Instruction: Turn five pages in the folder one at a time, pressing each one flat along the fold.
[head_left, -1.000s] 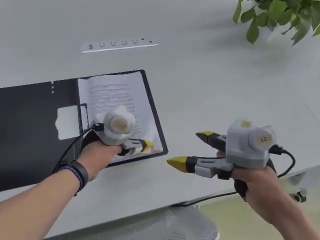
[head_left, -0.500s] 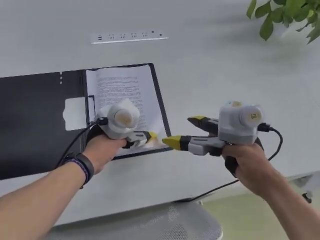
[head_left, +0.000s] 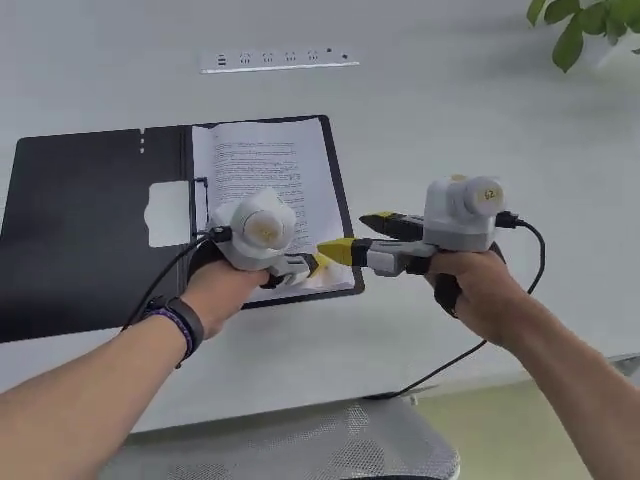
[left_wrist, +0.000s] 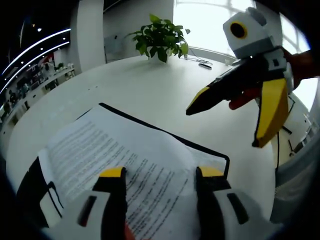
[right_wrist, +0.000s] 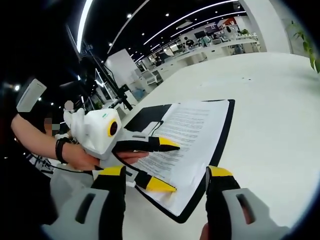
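**Folder (head_left: 90, 240).** It lies open and flat on the white table (head_left: 480, 120). The black inner cover is on the left and a stack of printed pages (head_left: 265, 165) fills the right half. The top page lies flat. A white card (head_left: 168, 213) sits on the inner cover, just beside the fold.

**Your left gripper (head_left: 305, 268).** It is over the folder's near right corner, above the lower part of the printed pages. The jaws are spread, with nothing pinched. In the left gripper view both yellow tips stand over the lines of text. In the right gripper view the lower tip sits at the page corner; I cannot tell whether it touches the paper. A dark band (head_left: 180, 322) is on your left wrist.

**Your right gripper (head_left: 357, 233).** It is just beside the folder's right edge and points in toward that same corner, close to the left gripper's tips. The jaws are spread and hold nothing. One yellow tip reaches over the folder's right edge; the other lies just outside it.

**Surroundings.**
- A white power strip (head_left: 278, 60) lies beyond the folder's far edge, apart from it.
- Green plant leaves (head_left: 585, 25) show well to the right of the folder, on its far side.
- A grey mesh chair (head_left: 320, 450) stands on the folder's near side, below the table edge.
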